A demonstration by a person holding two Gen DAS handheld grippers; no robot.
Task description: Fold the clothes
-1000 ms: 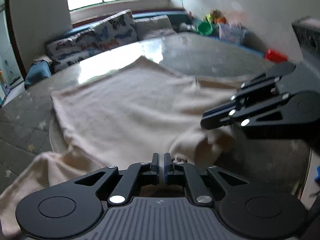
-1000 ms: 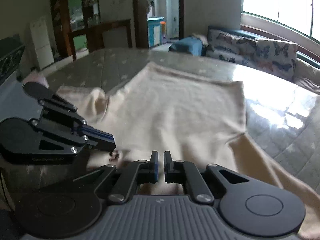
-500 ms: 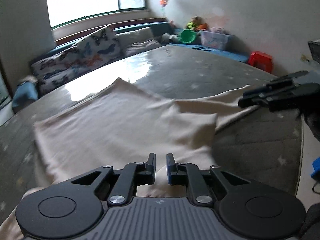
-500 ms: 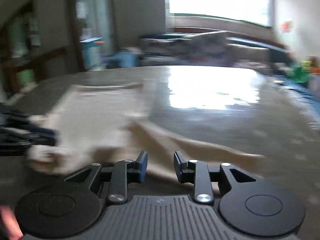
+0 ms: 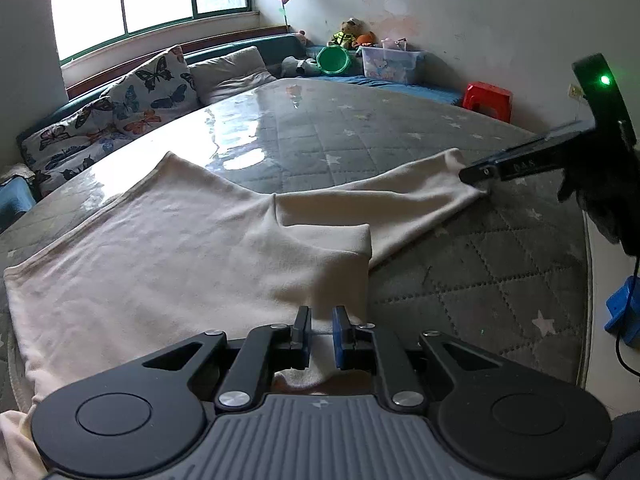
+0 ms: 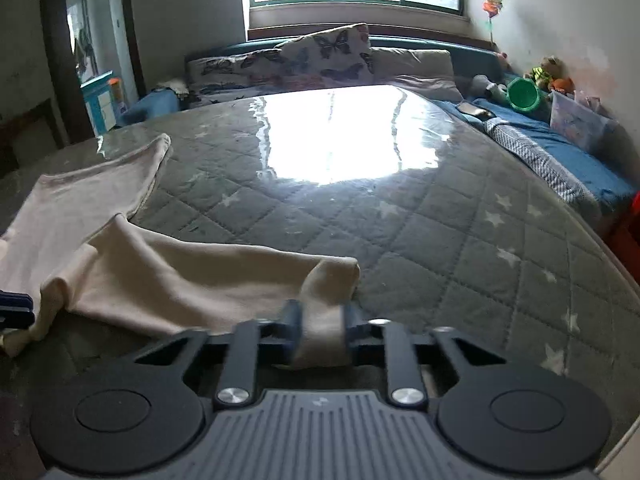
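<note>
Garment: a cream long-sleeved top (image 5: 168, 256) lies spread on the grey quilted mattress (image 5: 460, 280), body flat, one sleeve (image 6: 192, 280) drawn out sideways.
Left gripper (image 5: 320, 326): jaws nearly closed, pinching a tongue of cream cloth at the near edge of the top, by the look to pin the body in place.
Right gripper (image 6: 318, 330): its jaws have just been closing; they now clamp the bunched sleeve end between the pads.
Why held so: the two grips, well apart, keep the sleeve taut and straight, probably ready to fold it across the body.
Backdrop: butterfly cushions (image 5: 156, 88) under the window.
</note>
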